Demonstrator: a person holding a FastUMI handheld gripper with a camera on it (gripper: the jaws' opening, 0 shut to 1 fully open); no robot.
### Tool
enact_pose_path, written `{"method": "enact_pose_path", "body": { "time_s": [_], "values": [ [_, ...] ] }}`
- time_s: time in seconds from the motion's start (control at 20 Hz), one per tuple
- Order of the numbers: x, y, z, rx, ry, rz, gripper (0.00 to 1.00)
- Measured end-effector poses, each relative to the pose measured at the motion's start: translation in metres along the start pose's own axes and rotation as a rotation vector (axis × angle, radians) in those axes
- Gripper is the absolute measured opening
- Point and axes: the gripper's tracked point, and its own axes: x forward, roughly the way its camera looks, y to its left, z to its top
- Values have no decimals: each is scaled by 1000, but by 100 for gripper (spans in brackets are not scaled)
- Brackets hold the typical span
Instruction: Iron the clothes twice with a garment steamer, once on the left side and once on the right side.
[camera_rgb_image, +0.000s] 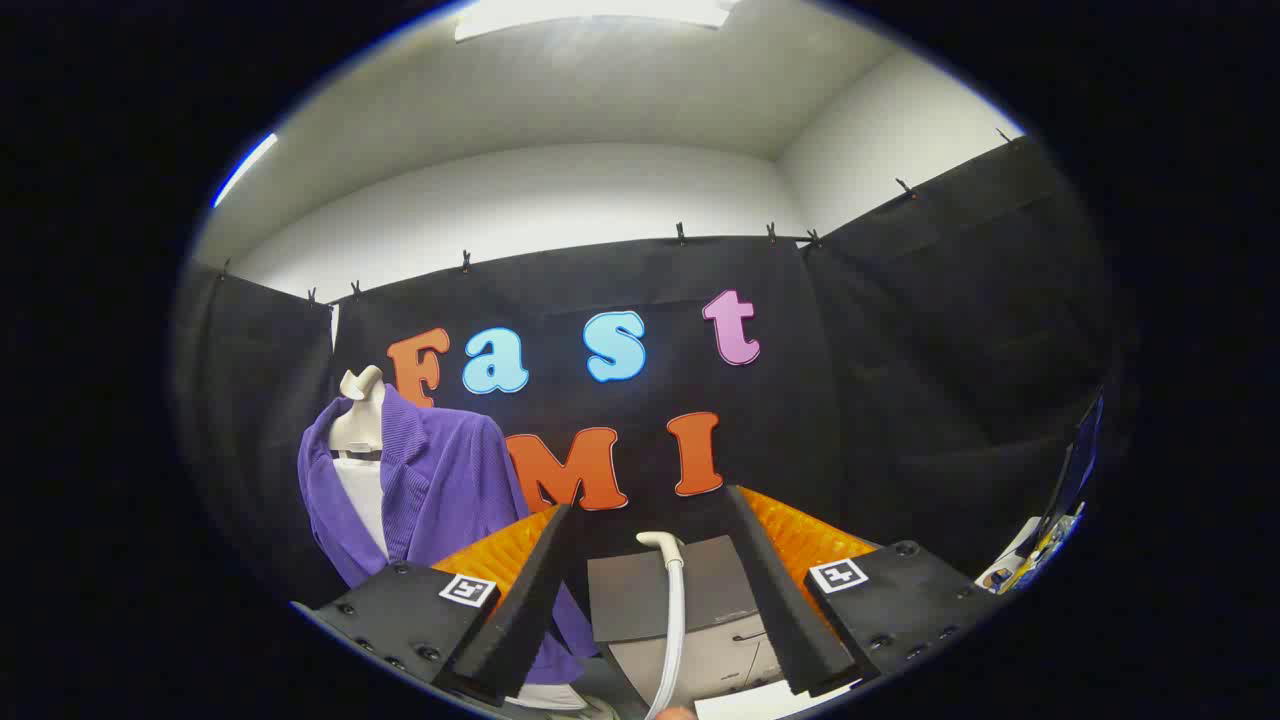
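- The jaws (648, 520) stand wide apart with nothing clamped; each finger runs up from its dark mount, and the two tips lean toward each other without meeting.
- In the gap between the jaws lies the steamer's white hose (676, 620), rising from the 6 o'clock side and ending in a curved neck just short of the tips. It touches neither finger as far as can be seen.
- Under the hose, also between the jaws, sits the steamer's body (700, 650) (a pale grey box with a darker flat panel on top); only part of it shows past the fingers.
- Beyond the tips, from about 10 to 2 o'clock, an orange quilted surface (800, 530) spreads behind both fingers.
- The clothes, a purple jacket (440, 490) over a white shirt (362, 500), hang on a pale dress form (358, 415) at about 10 o'clock of the jaws, outside the left finger and well apart from the hose. The jacket's lower hem drops behind the left finger's mount.
- Each mount carries a small square marker (838, 574) on its top face.
- At about 3 o'clock, past the right mount, some bright, small items (1030, 555) lie at the booth's side; too blurred to tell what they are.
- Black cloth walls (950, 350) close the booth behind everything, with a white wall above.
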Motion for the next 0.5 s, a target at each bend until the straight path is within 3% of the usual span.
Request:
{"method": "enact_pose_path", "body": {
  "time_s": [0.5],
  "values": [
    [5, -4, -8, 2, 22, -6, 98]
  ]
}}
